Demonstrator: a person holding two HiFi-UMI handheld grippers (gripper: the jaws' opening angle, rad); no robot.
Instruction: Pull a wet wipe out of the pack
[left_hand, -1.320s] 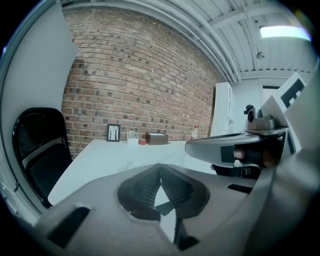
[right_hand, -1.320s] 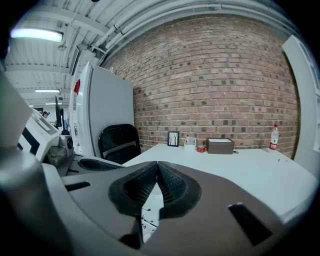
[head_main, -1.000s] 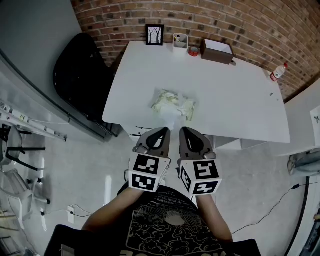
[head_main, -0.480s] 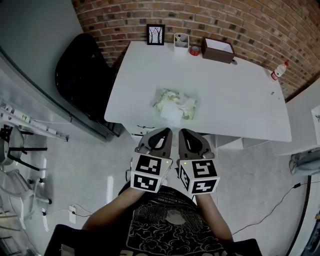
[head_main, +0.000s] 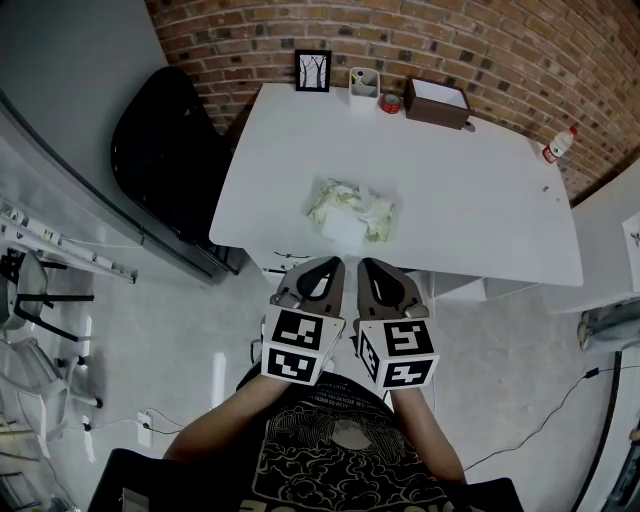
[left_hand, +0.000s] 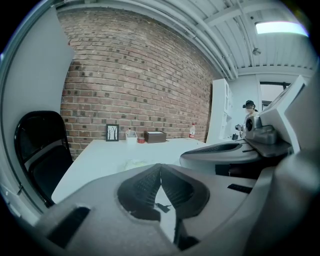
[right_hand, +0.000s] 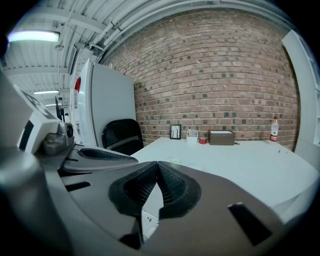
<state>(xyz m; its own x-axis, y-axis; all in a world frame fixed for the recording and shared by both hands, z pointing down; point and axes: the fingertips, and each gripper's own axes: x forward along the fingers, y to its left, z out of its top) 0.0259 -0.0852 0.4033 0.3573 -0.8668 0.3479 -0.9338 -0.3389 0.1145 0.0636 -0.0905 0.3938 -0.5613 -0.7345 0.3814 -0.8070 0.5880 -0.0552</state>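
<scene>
Wet wipe pack (head_main: 350, 210) is seen mid-frame, near front edge of tabletop (head_main: 480, 190). Left gripper (head_main: 314, 275) & right gripper (head_main: 383, 277) are held side by side below it, off the tabletop. Fingers (left_hand: 140, 187) of both are pressed together, nothing between them.

The room is bright and even. A long white ceiling lamp (left_hand: 280, 27) glows at the upper right of the left gripper view. The red brick wall (left_hand: 135, 85) bends near the edges, and the corners go black.
</scene>
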